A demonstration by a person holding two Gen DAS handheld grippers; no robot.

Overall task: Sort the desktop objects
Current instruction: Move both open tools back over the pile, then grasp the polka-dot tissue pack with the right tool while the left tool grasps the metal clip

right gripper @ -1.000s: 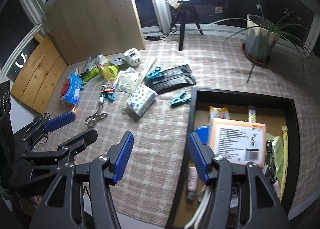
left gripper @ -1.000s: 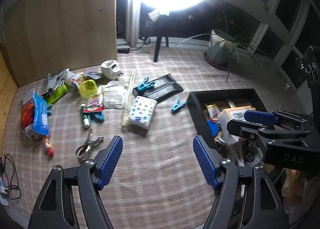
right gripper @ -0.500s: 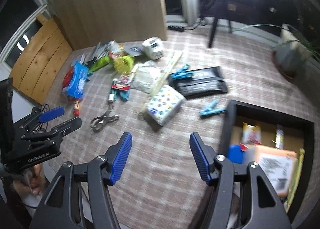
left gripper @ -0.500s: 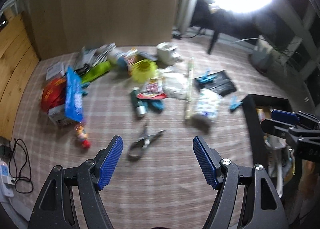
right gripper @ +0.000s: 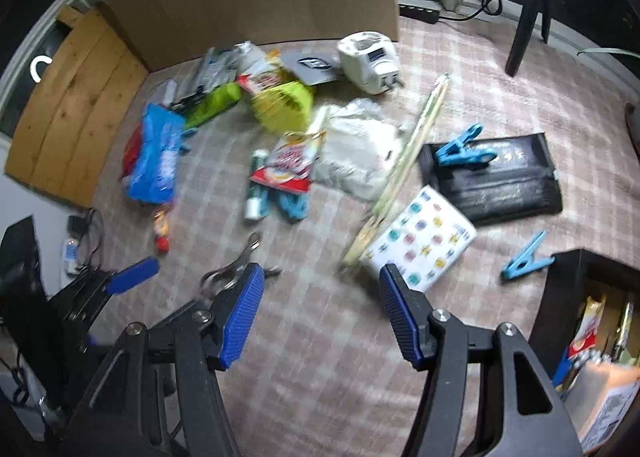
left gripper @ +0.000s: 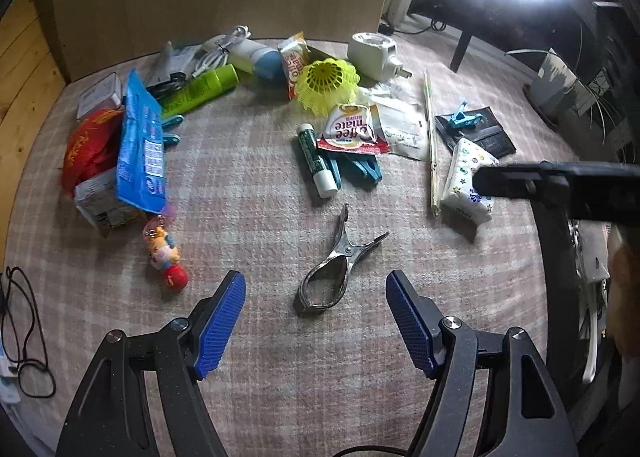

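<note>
Loose desk items lie on a checked cloth. A metal spring clip [left gripper: 334,269] rests just beyond my left gripper [left gripper: 316,297], which hangs open and empty above the cloth. Farther off are a glue stick [left gripper: 316,161], a coffee sachet [left gripper: 352,129], a yellow shuttlecock [left gripper: 326,81] and a blue packet [left gripper: 140,145]. My right gripper [right gripper: 320,281] is also open and empty. A dotted tissue pack [right gripper: 424,245] lies just past its right finger. Its left finger partly hides the metal clip [right gripper: 232,269]. The black sorting box [right gripper: 568,269] with several items in it sits at the lower right.
A blue clothespin [right gripper: 524,257] lies beside the box, and a black pouch [right gripper: 492,181] carries another blue clip [right gripper: 460,153]. A white adapter [right gripper: 368,57] and long chopsticks [left gripper: 432,145] are near the back. A toy keychain [left gripper: 166,253] lies left. Wooden boards close the far side.
Both grippers have swung left, away from the black box and toward the clutter, and dropped closer to the cloth. The metal clip now lies right before the left fingers. Both stay open.
</note>
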